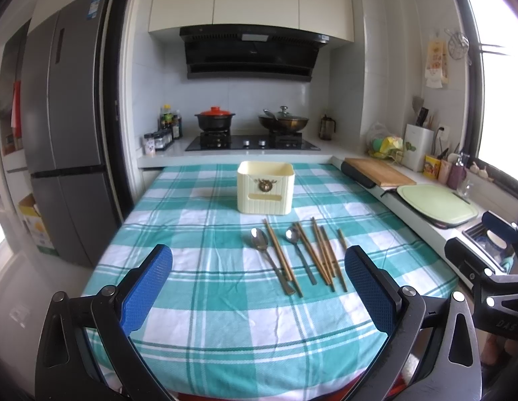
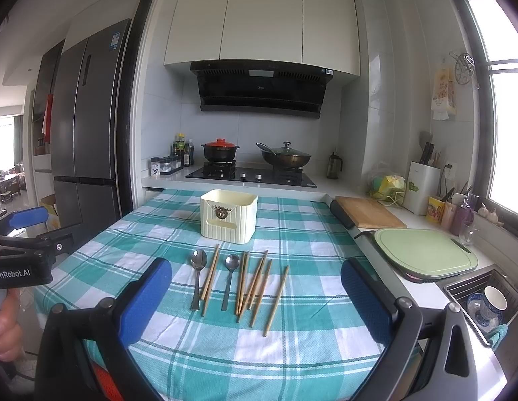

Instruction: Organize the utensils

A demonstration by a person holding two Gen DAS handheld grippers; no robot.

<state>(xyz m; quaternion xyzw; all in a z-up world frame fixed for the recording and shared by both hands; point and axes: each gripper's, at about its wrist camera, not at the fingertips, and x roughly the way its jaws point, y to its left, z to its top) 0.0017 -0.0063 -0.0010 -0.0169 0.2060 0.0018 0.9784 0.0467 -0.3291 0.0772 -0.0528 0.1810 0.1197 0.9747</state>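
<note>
A table covered by a teal-and-white checked cloth (image 1: 198,304) was seen from both wrist cameras. The left gripper (image 1: 259,290) was held above the table's near edge with its blue-padded jaws spread wide and nothing between them. The right gripper (image 2: 255,300) was likewise held over the near edge, fully parted and empty.

A cream ribbed utensil holder (image 1: 265,187) was stood upright toward the far edge of the table, near its middle, with its top open. Between the holder and the near edge, the utensils were laid flat on the cloth in a loose row. Two metal spoons were placed there, bowls toward the holder: a larger spoon (image 1: 260,240) at the left end of the row and a smaller spoon (image 1: 293,235) just right of it. Wooden chopsticks (image 2: 255,284) were scattered among and to the right of the spoons, some crossing or touching one another, and one chopstick (image 2: 276,300) was set slightly apart at the right end.

A green cutting board (image 2: 426,254) was seen on the counter beyond the table's right edge.
</note>
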